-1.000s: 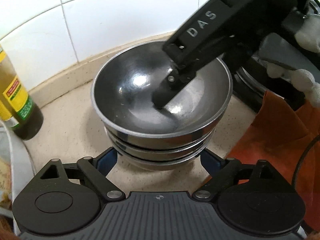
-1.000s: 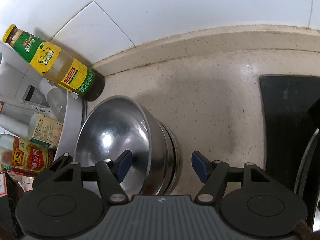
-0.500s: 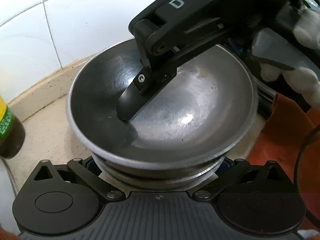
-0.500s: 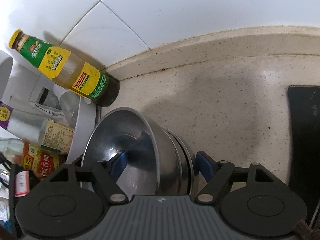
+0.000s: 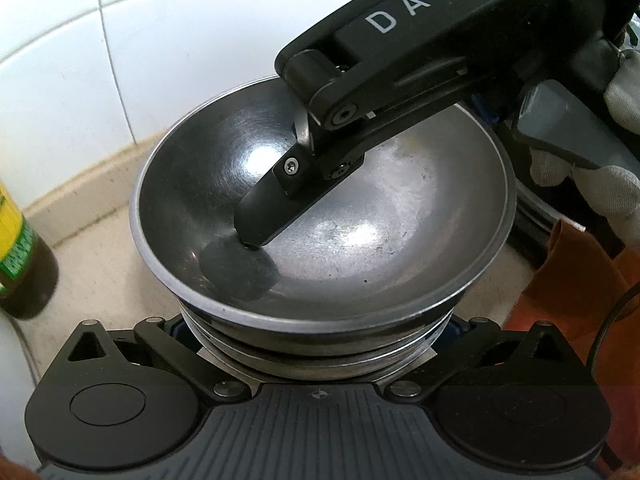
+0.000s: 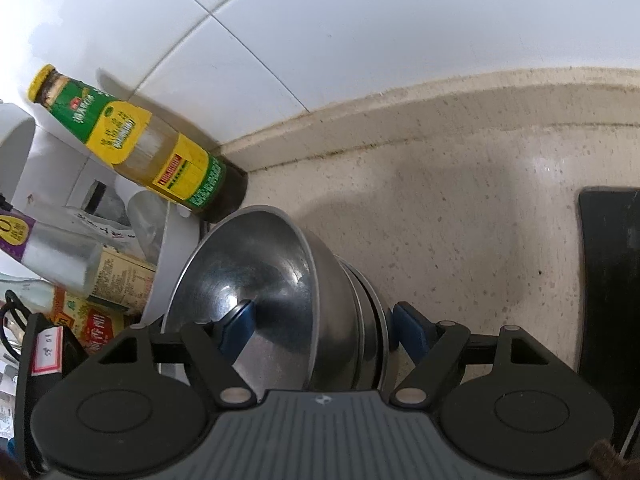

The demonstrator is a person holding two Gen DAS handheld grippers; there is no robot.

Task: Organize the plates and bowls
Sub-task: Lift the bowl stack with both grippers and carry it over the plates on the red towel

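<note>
Far left: a bottle (image 6: pixel 132 140) with a yellow cap and a green and yellow label stands against the tiled wall (image 6: pixel 360 20). Beside it is a white holder (image 6: pixel 172 248) crowded with labelled jars.
Left gripper (image 5: pixel 318 332): its jaws are spread wide. They straddle the lower bowls from the near side, one finger at each flank. The pads are hidden under the top bowl's rim, so it cannot be told whether they touch the metal.
Stack of bowls (image 5: pixel 320 354): several steel bowls are nested upright on the speckled counter (image 6: pixel 440 220). The stack is close to the wall and just right of the bottle.
Top bowl (image 5: pixel 400 220): it is empty and shiny and sits highest in the stack. Its rim overhangs the bowls beneath.
Right gripper (image 6: pixel 324 326): it reaches in from the upper right, loosened rather than clamped. One blue-padded finger is inside the top bowl with its tip resting on the inner wall. The other finger is outside, just beside the lower bowls with a sliver of gap. The bowl walls stand between the two fingers.
Gloved hand (image 5: pixel 616 196): in a white glove, it is wrapped around the right gripper's grey handle.
Right of the stack: there is bare counter, then the edge of a black hob (image 6: pixel 608 280).
Far right, near side: an orange cloth (image 5: pixel 568 300) lies next to the stack.
</note>
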